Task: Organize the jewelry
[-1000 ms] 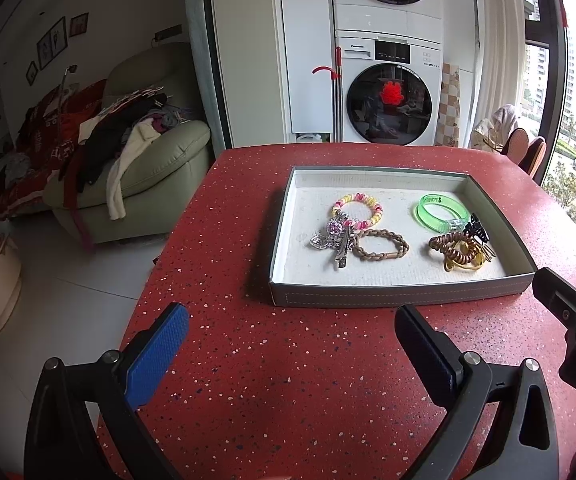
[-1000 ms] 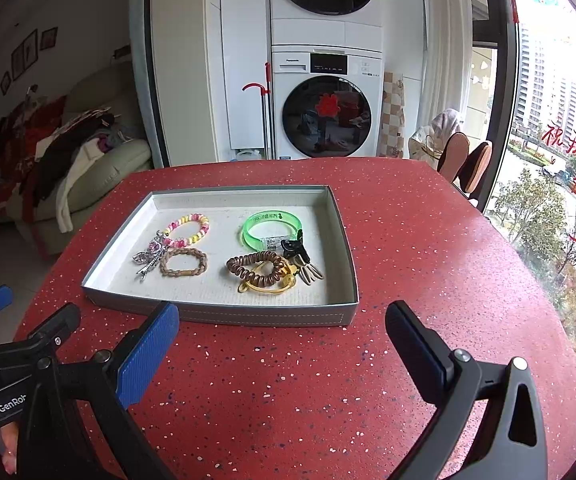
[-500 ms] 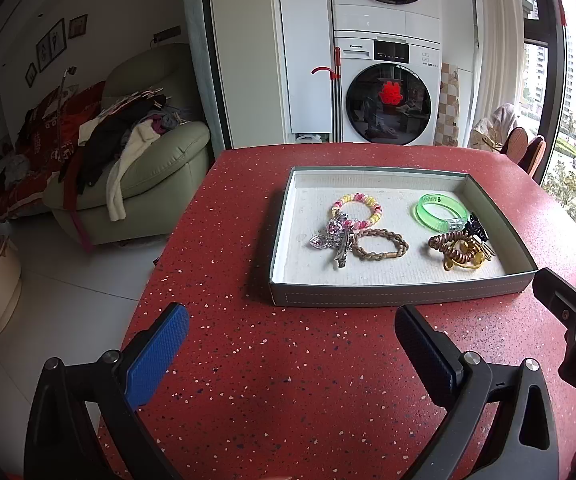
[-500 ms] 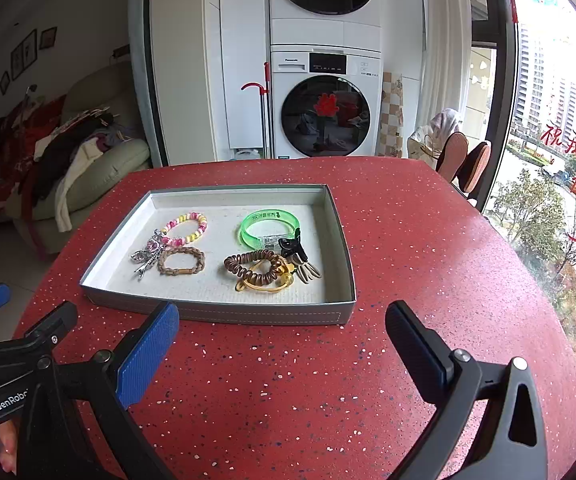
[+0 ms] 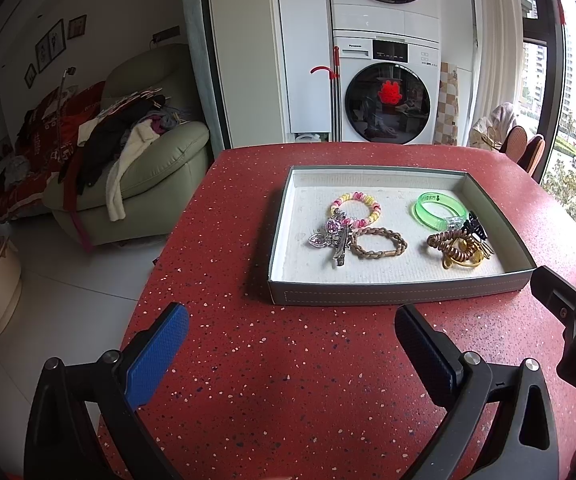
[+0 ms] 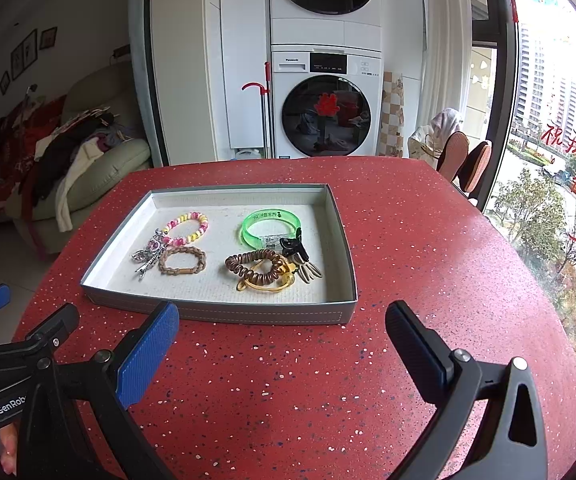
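Observation:
A shallow grey tray [image 5: 399, 295] [image 6: 224, 314] sits on the red speckled table. Inside lie a pink-and-yellow bead bracelet [image 5: 355, 208] [image 6: 186, 227], a silver hair clip [image 5: 333, 240] [image 6: 148, 254], a brown braided bracelet [image 5: 379, 246] [image 6: 182, 261], a green bangle [image 5: 439, 210] [image 6: 270, 226], a brown coil hair tie over a yellow one [image 5: 453, 246] [image 6: 258, 268], and a black claw clip [image 5: 475, 229] [image 6: 293, 246]. My left gripper [image 5: 291, 344] and right gripper [image 6: 282, 340] are both open and empty, held before the tray's near wall.
The red table [image 5: 288, 380] [image 6: 427, 240] drops off at its left edge toward a green sofa [image 5: 148, 176] heaped with clothes. A stacked washer and dryer [image 6: 325, 100] stand behind. Chairs [image 6: 463, 156] and a window are at the right.
The right gripper's view has shifted slightly, the tray sitting a little lower and nearer. The left gripper has not visibly moved.

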`<state>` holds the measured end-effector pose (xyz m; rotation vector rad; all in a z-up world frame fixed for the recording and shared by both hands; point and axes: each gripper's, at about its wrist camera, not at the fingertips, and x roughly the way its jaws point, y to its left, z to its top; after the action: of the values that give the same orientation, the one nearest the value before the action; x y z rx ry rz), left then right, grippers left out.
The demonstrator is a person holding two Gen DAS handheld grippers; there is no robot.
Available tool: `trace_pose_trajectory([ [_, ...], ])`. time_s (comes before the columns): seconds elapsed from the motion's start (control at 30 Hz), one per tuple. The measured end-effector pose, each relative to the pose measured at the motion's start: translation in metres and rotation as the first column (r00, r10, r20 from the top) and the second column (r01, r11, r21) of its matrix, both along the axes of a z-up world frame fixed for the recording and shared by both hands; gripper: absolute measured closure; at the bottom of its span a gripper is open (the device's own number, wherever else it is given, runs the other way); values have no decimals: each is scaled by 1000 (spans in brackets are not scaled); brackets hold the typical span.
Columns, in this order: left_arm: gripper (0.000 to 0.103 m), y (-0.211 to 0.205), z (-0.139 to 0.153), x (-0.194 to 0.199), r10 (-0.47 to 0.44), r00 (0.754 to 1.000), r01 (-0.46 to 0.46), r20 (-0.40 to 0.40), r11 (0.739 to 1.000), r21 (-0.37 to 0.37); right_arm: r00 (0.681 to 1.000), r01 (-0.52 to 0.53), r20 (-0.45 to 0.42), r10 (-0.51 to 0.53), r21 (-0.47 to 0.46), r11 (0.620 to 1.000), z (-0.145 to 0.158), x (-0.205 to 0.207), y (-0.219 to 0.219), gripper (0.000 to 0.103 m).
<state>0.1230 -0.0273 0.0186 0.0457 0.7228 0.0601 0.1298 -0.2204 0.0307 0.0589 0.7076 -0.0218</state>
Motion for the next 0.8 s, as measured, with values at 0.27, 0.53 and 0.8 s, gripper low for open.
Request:
trace_pose_trajectory([
  [0.27, 0, 0, 0, -1, 2, 1000, -2, -1, 1000, 0, 1000, 0, 0, 0, 2, 1000, 0, 0, -1, 0],
  [0.53, 0, 0, 0, -1, 0, 1000, 0, -1, 1000, 1, 1000, 0, 1, 0, 0, 1000, 0, 0, -1, 0],
  [0.8, 0, 1, -1, -1, 1, 1000, -1, -3, 1000, 0, 1000, -1, 0, 1, -1, 1000, 0, -1, -1, 0],
])
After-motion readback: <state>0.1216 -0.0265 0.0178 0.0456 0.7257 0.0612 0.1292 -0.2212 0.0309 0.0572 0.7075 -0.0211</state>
